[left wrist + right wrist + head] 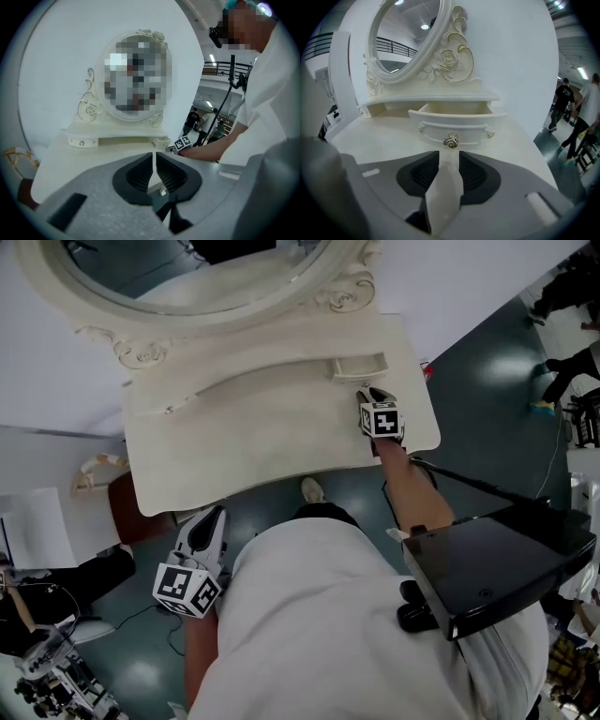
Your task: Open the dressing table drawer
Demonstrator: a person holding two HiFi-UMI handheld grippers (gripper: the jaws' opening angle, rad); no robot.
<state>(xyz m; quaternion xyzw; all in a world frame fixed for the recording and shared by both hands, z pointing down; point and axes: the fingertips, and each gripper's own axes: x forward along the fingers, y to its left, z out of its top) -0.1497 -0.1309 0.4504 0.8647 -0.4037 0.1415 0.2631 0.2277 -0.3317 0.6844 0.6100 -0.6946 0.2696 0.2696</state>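
Right gripper [449, 157]: fingers [423, 174] wide apart, holding nothing. Drawer [454, 123] stands pulled out, its knob [451, 140] just ahead of the fingertips, not touched. Left gripper [154, 159]: fingers all but closed, empty, short of the table [93, 157].

We judge 2 risks:
1. A fingertip nudging the knob would push the drawer back in.
2. A further pull could bring it right out.

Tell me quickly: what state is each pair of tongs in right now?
Left tongs: closed, empty.
Right tongs: open, holding nothing; drawer knob just ahead of them.
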